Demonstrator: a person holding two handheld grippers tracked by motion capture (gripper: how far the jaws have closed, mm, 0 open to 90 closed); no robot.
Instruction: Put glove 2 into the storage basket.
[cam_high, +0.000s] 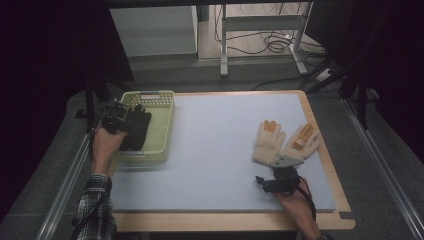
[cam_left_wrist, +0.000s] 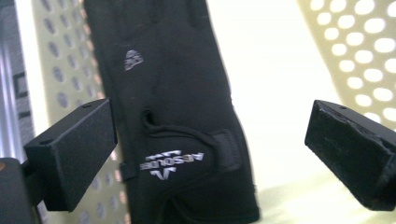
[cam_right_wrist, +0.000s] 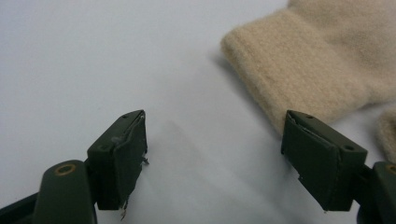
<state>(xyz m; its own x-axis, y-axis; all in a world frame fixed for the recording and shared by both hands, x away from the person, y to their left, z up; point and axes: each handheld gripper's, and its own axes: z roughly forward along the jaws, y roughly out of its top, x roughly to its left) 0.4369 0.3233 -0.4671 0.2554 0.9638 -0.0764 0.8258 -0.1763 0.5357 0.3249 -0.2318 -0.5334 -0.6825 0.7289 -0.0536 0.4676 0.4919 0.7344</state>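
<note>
Two grippers gaped: left gripper (cam_high: 121, 116) over the black glove (cam_left_wrist: 177, 116) in the basket (cam_high: 162, 131), upper left; right gripper (cam_right_wrist: 215, 158) likely grabs the beige glove (cam_right_wrist: 317, 65) next.

A: What lettering can be read?

B: "AESOLOES", or something close (seen upside down, so the spelling is uncertain), is printed in pale letters with a small emblem on the black glove's (cam_left_wrist: 177, 140) wrist strap; a second small logo higher up cannot be read.
</note>
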